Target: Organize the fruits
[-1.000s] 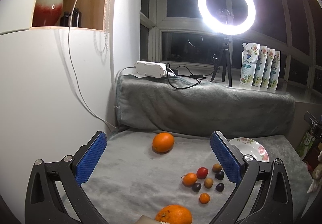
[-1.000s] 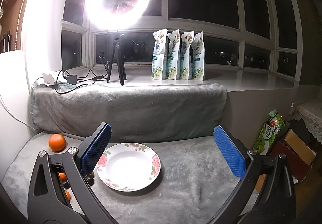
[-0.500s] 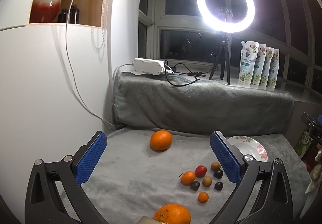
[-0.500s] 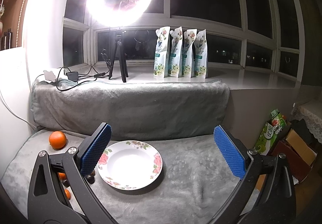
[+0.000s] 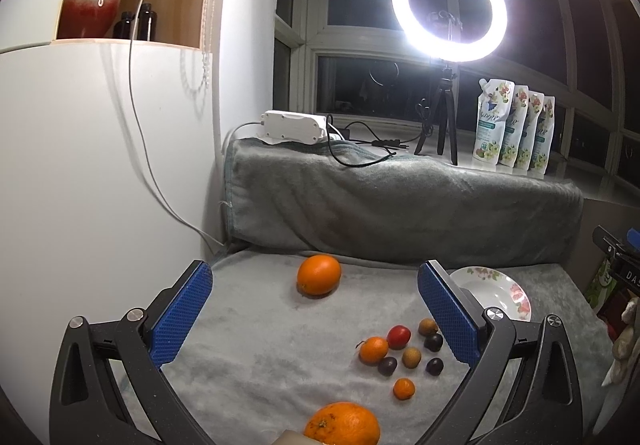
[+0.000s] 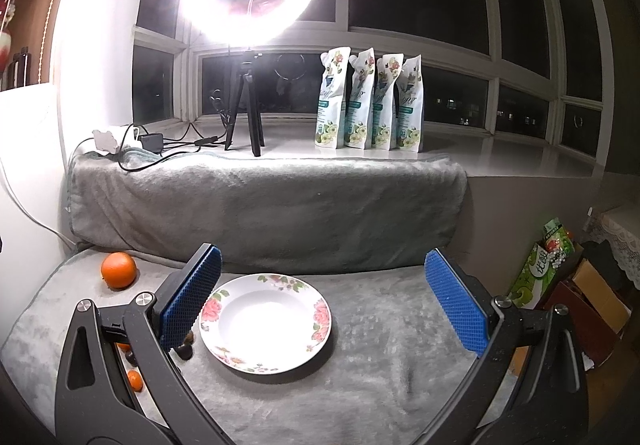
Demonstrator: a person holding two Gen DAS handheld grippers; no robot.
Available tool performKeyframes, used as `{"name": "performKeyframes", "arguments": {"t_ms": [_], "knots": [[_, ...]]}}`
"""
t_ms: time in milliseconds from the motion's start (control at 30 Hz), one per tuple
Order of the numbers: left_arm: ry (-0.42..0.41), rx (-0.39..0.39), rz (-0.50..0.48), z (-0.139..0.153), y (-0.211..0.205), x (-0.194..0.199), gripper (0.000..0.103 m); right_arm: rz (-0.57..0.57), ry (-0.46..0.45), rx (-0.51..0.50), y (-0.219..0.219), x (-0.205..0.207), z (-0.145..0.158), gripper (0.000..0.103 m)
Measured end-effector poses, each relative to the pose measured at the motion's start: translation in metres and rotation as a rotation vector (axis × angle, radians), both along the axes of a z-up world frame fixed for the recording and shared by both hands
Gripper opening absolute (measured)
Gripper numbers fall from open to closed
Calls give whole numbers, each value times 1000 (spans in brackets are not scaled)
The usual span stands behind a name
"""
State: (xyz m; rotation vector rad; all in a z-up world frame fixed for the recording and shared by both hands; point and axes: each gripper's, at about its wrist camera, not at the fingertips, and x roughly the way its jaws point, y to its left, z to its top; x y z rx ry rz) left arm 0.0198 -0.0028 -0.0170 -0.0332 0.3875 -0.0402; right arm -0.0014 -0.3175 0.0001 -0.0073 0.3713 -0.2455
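A large orange (image 5: 319, 274) lies on the grey blanket (image 5: 260, 349) ahead of my left gripper (image 5: 314, 309), which is open and holds nothing. A second large orange (image 5: 343, 425) sits at the bottom edge. Several small fruits cluster to the right: a small tangerine (image 5: 373, 349), a red tomato (image 5: 399, 336), dark plums (image 5: 387, 365) and brown longans (image 5: 411, 357). The empty floral plate (image 6: 266, 321) lies between the fingers of my open right gripper (image 6: 322, 299). The far orange (image 6: 118, 269) shows at its left.
A blanket-covered ledge (image 6: 264, 201) rises behind the work surface. On the sill stand a ring light on a tripod (image 5: 448, 9), a white power strip (image 5: 294, 128) with cables, and several pouches (image 6: 370, 101). A white cabinet (image 5: 80, 165) is left; boxes and bags (image 6: 560, 277) right.
Both views have shifted slightly: the fruits and plate sit a little lower and nearer in frame. Both grippers stay open; nothing was picked up.
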Motion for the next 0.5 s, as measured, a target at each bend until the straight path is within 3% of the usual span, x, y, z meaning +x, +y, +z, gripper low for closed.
{"name": "performKeyframes", "arguments": {"t_ms": [500], "knots": [[47, -10, -16, -16, 0, -2, 102, 81, 46, -20, 15, 4, -10, 103]]}}
